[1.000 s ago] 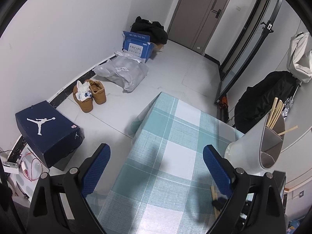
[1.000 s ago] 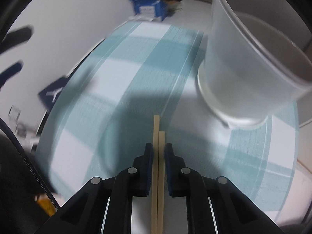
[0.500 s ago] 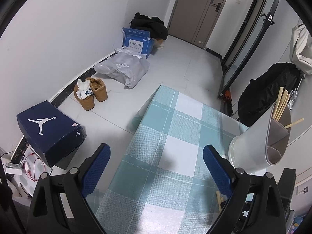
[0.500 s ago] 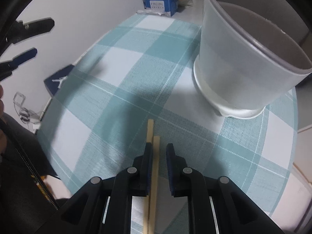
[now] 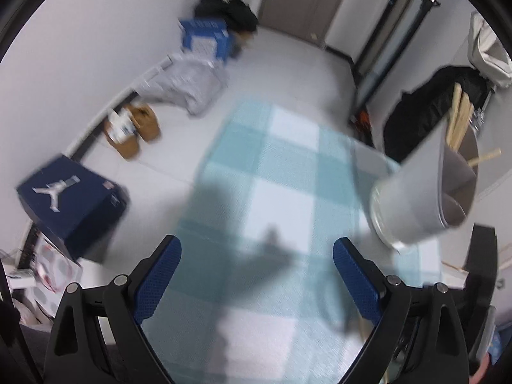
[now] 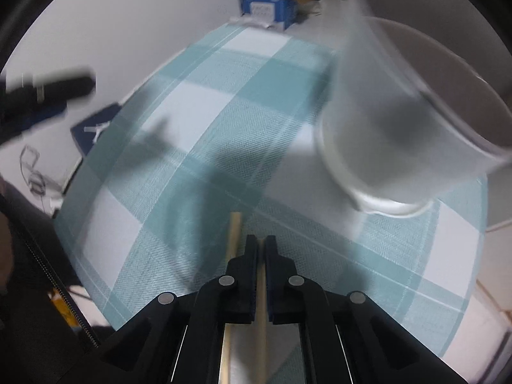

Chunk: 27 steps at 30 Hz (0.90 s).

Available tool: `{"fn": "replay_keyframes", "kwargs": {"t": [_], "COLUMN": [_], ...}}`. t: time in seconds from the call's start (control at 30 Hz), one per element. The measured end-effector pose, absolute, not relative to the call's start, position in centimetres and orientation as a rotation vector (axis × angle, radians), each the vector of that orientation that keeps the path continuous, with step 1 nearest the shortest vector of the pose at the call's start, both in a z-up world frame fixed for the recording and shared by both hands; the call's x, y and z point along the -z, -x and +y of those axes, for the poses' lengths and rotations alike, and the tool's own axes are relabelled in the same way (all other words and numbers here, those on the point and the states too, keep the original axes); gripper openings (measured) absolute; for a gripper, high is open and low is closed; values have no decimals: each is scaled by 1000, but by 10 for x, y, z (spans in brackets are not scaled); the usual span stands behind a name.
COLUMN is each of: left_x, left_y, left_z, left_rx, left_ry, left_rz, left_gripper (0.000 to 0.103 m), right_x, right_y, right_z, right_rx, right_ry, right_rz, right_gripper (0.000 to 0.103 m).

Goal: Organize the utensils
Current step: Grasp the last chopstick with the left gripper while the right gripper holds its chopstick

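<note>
My right gripper [image 6: 261,240] points down at the teal checked tablecloth [image 6: 198,118], its jaws closing on a single wooden chopstick [image 6: 261,336] that runs between the pads. A second chopstick [image 6: 233,240] lies on the cloth just outside the left finger. The white utensil holder [image 6: 400,134] stands close ahead on the right. In the left wrist view, my left gripper [image 5: 257,273] hangs open over the cloth with nothing between its blue pads [image 5: 160,275]. The holder [image 5: 416,198] is at its right, with several chopsticks [image 5: 457,121] standing in it.
The table's left edge drops to a floor holding a dark blue shoebox [image 5: 70,198], brown shoes [image 5: 134,131], a grey bag [image 5: 188,80] and a blue carton [image 5: 204,36]. A black bag [image 5: 438,105] sits behind the holder. The left gripper [image 6: 48,92] shows blurred at left.
The right jaws have closed from two chopsticks onto one, leaving the other outside the left finger. The left gripper has dipped toward the table, and its view is now blurred.
</note>
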State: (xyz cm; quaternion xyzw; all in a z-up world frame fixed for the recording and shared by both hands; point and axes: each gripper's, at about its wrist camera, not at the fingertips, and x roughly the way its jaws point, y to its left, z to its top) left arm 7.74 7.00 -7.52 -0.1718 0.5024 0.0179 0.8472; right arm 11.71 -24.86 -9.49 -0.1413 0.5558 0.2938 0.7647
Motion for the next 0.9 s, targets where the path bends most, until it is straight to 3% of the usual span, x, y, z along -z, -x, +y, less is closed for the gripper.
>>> {"fn": "replay_keyframes", "kwargs": {"t": [0.27, 0.33, 0.53, 0.6, 0.73, 0.8, 0.9], "left_x": [85, 89, 108, 110, 109, 108, 107], "left_y": [-81, -84, -90, -90, -92, -93, -95], "left_z": [7, -10, -42, -44, -49, -53, -56], "left_rx": [88, 99, 73, 37, -38, -63, -103], "left_ry": [317, 283, 232, 219, 206, 183, 174], "left_rz": [1180, 1212, 1329, 1338, 1331, 1324, 1311], "left_gripper": [93, 89, 60, 44, 26, 11, 3], "right_x": [46, 34, 21, 18, 18, 18, 17], "right_y": [-115, -114, -112, -112, -108, -106, -105], "right_z": [-334, -361, -408, -422, -433, -438, -444], "right_rx": [-628, -623, -599, -598, -601, -602, -596], "right_ry": [-68, -184, -348, -362, -377, -386, -397], "right_rz": [1034, 976, 868, 842, 811, 805, 800], "right_gripper": [4, 4, 4, 4, 4, 4, 4]}}
